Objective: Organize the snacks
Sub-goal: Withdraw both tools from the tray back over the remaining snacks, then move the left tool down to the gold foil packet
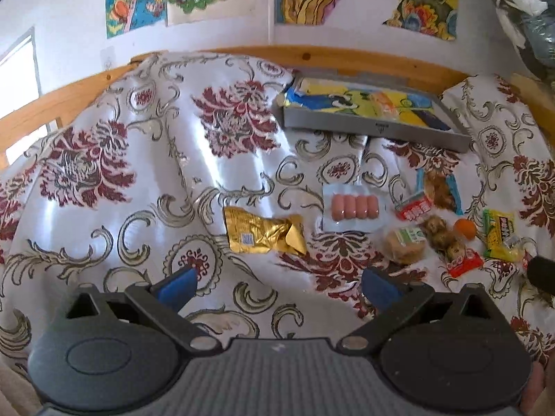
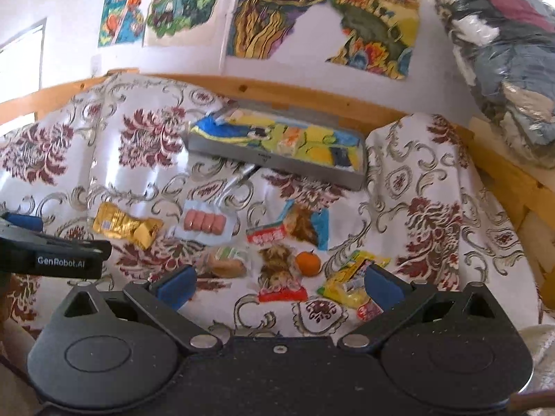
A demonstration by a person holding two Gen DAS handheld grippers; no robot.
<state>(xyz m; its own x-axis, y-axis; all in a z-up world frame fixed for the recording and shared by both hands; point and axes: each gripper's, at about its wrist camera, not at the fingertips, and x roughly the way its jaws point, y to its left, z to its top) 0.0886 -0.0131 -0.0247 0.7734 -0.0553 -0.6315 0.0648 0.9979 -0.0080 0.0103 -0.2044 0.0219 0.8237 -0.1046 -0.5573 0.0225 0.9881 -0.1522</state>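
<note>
Well, both claws, left claw (image 1: 277, 286) and right claw (image 2: 279, 286), gape wide and empty; snacks (image 2: 242, 242) lie mid-bed, grey tray (image 2: 274, 164) at the far edge already part-filled.

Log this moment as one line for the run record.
phase: before first pick | left gripper: open, empty | right gripper: open, empty | snacks: gold packet, sausage pack, orange loose on cloth | tray: already partly filled

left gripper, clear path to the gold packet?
Probably yes. The left gripper is open and empty, the gold packet lies flat just ahead on the cloth, apart from other snacks, nothing between.
</note>
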